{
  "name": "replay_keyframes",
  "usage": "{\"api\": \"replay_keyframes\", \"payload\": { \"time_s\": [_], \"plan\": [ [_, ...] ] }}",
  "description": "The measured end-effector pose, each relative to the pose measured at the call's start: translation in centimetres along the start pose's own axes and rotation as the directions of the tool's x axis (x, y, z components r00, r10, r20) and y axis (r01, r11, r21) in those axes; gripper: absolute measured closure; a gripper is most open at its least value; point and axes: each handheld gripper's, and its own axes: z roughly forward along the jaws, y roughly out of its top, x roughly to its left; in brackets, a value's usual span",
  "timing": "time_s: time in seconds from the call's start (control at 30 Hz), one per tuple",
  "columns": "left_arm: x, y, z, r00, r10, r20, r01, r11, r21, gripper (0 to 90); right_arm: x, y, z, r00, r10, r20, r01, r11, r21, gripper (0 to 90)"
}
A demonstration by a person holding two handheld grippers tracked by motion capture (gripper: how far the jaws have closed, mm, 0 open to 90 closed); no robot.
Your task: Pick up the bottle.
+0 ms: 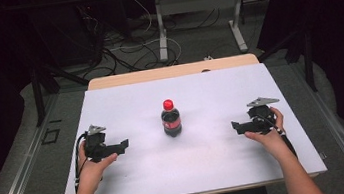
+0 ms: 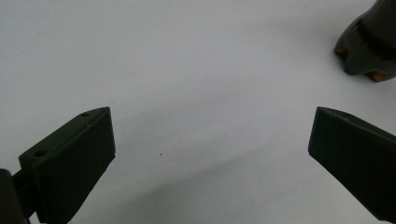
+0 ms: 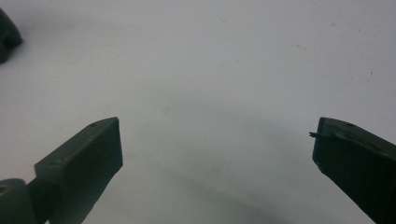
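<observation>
A small cola bottle with a red cap stands upright in the middle of the white table top. To its left, my left gripper rests low over the table, pointing toward the bottle, jaws wide apart and empty. In the left gripper view the gap holds only white surface, with the bottle's dark base at the upper right. To the bottle's right, my right gripper mirrors it, open and empty. The right gripper view has the same bare gap, and the bottle's base is at the upper left edge.
A strip of wooden table edge lies beyond the white sheet. Behind it, cables sprawl on the floor around the white legs of another desk. Dark frame posts stand at both sides.
</observation>
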Motion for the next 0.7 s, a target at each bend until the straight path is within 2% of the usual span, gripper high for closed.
{"api": "replay_keyframes", "payload": {
  "time_s": [0.03,0.07,0.17,0.27,0.3,0.33,0.37,0.4,0.43,0.47,0.53,0.57,0.63,0.7],
  "plan": [
    [-0.1,0.2,-0.3,1.0,0.003,0.004,-0.003,1.0,-0.005,0.6,0.1,0.1,-0.4,1.0,-0.003,-0.004,0.003,1.0,-0.003,1.3],
    [-0.5,0.5,-0.8,0.9999,0.015,0.008,-0.015,0.9994,-0.032,0.6,0.2,0.2,-0.7,0.9999,-0.011,-0.008,0.011,1.0,-0.005,1.4],
    [-1.0,0.7,-1.2,0.9996,0.019,0.022,-0.018,0.9989,-0.044,0.7,0.6,0.4,-1.5,0.9997,-0.02,-0.016,0.02,1.0,-0.011,2.5],
    [-1.7,1.0,-1.5,0.9983,0.054,0.024,-0.052,0.9972,-0.054,0.7,0.9,0.5,-2.0,0.9995,-0.024,-0.022,0.024,1.0,-0.016,4.1],
    [-2.4,1.1,-1.5,0.998,0.044,0.047,-0.04,0.9968,-0.069,0.8,1.0,0.5,-2.1,0.9995,-0.026,-0.02,0.025,1.0,-0.019,4.7],
    [-2.6,1.3,-1.6,0.9962,0.051,0.071,-0.047,0.9971,-0.061,0.8,1.2,0.6,-2.3,0.9995,-0.027,-0.017,0.026,1.0,-0.016,5.9],
    [-2.6,1.3,-1.6,0.9962,0.051,0.071,-0.047,0.9971,-0.061,0.8,1.3,0.6,-2.3,0.9992,-0.036,-0.015,0.036,0.999,-0.014,6.5],
    [-3.1,1.3,-1.4,0.9962,0.044,0.075,-0.038,0.9958,-0.084,0.9,1.4,0.6,-2.3,0.999,-0.04,-0.019,0.039,0.999,-0.02,6.5],
    [-3.4,1.5,-1.5,0.9942,0.056,0.091,-0.05,0.9962,-0.071,0.9,1.6,0.7,-2.4,0.9989,-0.045,-0.016,0.045,0.999,-0.022,6.5],
    [-4.1,1.7,-1.6,0.9926,0.069,0.1,-0.061,0.9948,-0.082,0.9,1.6,0.7,-2.4,0.9986,-0.051,-0.014,0.051,0.998,-0.025,6.5],
    [-4.5,1.8,-1.5,0.9917,0.075,0.104,-0.065,0.9934,-0.094,1.9,1.8,0.7,-2.5,0.9987,-0.049,-0.015,0.048,0.998,-0.032,7.0],
    [-5.2,1.9,-1.4,0.9874,0.072,0.141,-0.058,0.993,-0.103,2.2,2.0,0.8,-2.5,0.9989,-0.045,-0.011,0.045,0.998,-0.033,7.0],
    [-5.8,2.1,-1.3,0.9815,0.082,0.173,-0.066,0.9932,-0.096,2.2,2.0,0.8,-2.5,0.9985,-0.053,-0.018,0.052,0.998,-0.035,7.0],
    [-6.2,2.2,-1.1,0.9801,0.097,0.173,-0.081,0.9918,-0.1,2.6,2.1,0.8,-2.4,0.9986,-0.05,-0.02,0.049,0.998,-0.038,7.1]
  ]
}}
